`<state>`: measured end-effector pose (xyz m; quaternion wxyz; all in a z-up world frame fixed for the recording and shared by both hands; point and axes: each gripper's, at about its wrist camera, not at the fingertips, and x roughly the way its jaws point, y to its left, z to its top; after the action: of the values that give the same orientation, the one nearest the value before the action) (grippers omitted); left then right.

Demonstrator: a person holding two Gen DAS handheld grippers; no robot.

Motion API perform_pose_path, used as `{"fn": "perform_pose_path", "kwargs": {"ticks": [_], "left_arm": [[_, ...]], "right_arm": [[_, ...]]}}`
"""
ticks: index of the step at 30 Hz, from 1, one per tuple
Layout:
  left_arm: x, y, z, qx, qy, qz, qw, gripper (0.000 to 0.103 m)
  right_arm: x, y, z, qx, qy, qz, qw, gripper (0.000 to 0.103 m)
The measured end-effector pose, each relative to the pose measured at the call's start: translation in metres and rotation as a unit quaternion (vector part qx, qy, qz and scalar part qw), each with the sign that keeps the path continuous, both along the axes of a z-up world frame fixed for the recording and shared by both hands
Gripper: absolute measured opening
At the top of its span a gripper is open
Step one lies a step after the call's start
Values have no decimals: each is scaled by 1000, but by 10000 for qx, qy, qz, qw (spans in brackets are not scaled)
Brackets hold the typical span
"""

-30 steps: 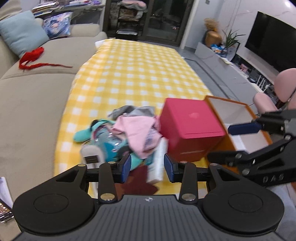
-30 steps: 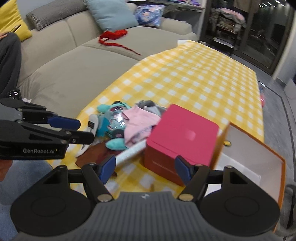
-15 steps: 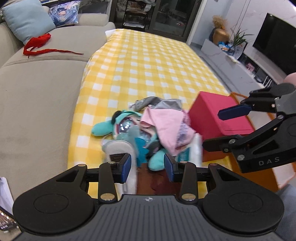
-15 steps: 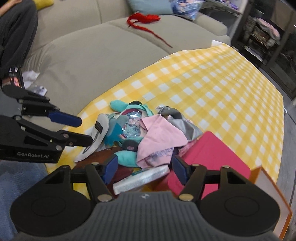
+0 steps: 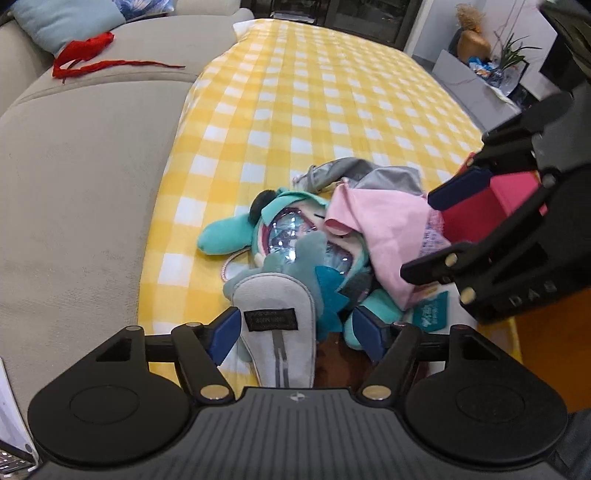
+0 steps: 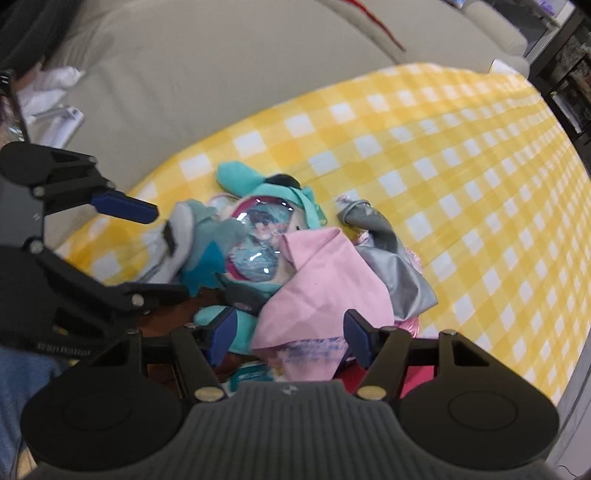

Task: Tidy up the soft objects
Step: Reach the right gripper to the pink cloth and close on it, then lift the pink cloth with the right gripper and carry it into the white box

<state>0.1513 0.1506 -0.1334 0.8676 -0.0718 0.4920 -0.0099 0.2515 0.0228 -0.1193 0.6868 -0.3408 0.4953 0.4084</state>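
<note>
A pile of soft things lies on the yellow checked cloth [image 5: 317, 96]. It holds a teal plush toy [image 5: 291, 240] with a shiny clear window, a pink cloth [image 5: 384, 229], a grey cloth [image 5: 369, 175] and a grey felt slipper [image 5: 277, 332]. My left gripper [image 5: 297, 330] hangs low over the slipper's heel; its jaws are opening and the slipper lies between them, unpressed. My right gripper [image 6: 290, 332] is open just above the pink cloth [image 6: 325, 284], whose near edge lies between its fingers. Each gripper shows in the other's view: the right gripper [image 5: 439, 229], the left gripper [image 6: 147, 251].
A red box [image 5: 491, 206] stands right of the pile, with an orange box [image 5: 546, 332] beside it. A beige sofa [image 5: 74, 177] runs along the left, with a red ribbon [image 5: 85, 55] and a blue cushion [image 5: 62, 18] on it.
Both grippers have come down and in over the pile, which now fills the views. The left jaws stand wider apart. The red box has slid to the right edge of the left view.
</note>
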Motion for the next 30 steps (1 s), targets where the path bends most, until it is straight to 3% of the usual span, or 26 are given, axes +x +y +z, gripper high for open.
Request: {"fn": "perform_pose_path", "kwargs": {"ticks": [5,9,13,15,17,22,30], "left_arm": [[7,5,-7,-123,63,228,9996,74],[8,10,-9,-280,63,280,9992,67],[6,13,-7,-358,33,262,9990,62],[6,15,-7,-429,45,282,9987,60],[5,18,-6,-504,29,348,9981,58],[4,17,-5,-513,40,406,9978,55],[-4,17,15,-514,-121,456,9976,55]], "right_arm": [[22,14,-14,-170,275,-211,9993,68],[29,22,-29,-361,391,-237,9983,63],[27,23,-39,-536,499,-138,9972,46],[25,22,-41,-549,521,-59,9971,19],[22,20,-40,-512,588,29,9970,0],[11,16,-32,-474,375,257,9978,0],[9,6,14,-65,196,248,9995,0]]}}
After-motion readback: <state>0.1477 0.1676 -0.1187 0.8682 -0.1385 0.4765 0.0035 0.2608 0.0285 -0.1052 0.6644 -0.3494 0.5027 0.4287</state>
